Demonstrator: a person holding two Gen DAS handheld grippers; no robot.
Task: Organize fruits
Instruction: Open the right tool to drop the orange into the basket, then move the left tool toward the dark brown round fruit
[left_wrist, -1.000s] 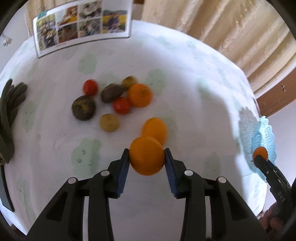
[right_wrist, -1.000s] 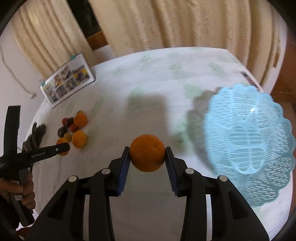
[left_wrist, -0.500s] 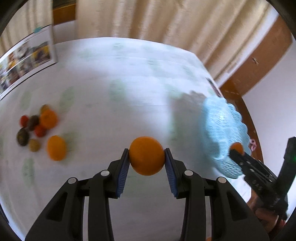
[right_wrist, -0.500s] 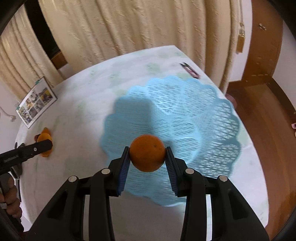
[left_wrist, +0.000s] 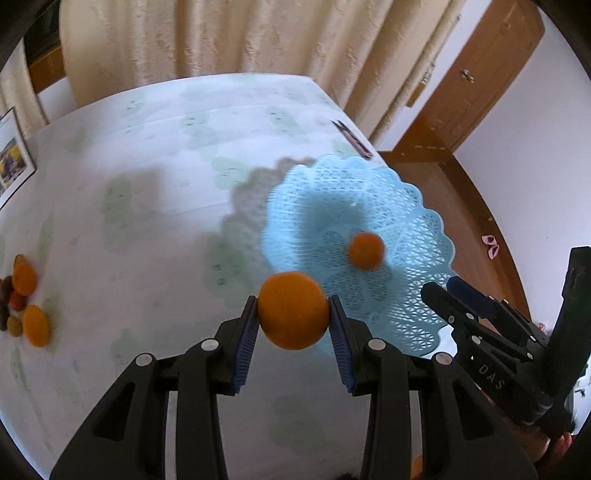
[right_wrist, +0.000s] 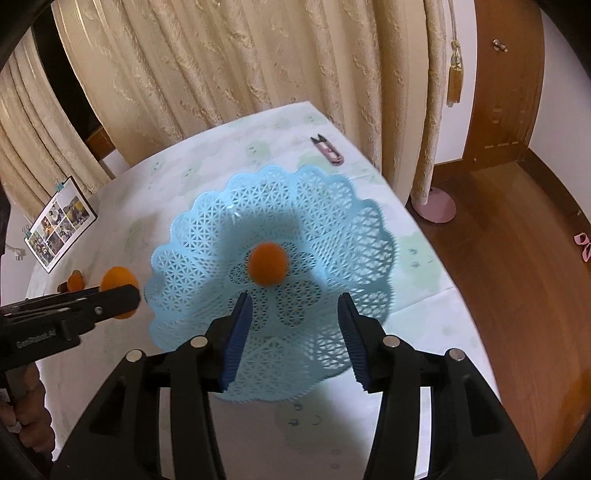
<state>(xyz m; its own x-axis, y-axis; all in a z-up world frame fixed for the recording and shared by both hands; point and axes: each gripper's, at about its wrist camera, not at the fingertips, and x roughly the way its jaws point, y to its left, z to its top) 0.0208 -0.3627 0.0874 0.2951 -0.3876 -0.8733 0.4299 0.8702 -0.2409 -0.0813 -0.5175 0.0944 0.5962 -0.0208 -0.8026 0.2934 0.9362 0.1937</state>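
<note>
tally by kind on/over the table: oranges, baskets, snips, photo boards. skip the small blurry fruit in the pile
Oranges: 4 (held orange, basket orange, two pile oranges)
Blue basket: 1
Thread snips: 1
Photo board: 1
Total: 7

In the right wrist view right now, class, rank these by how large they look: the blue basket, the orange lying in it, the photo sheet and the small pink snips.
1. Blue basket, by far the largest.
2. Photo sheet.
3. Orange in the basket.
4. Pink snips.
The sheet and snips lie farther from the camera, so their true sizes are unsure.
</note>
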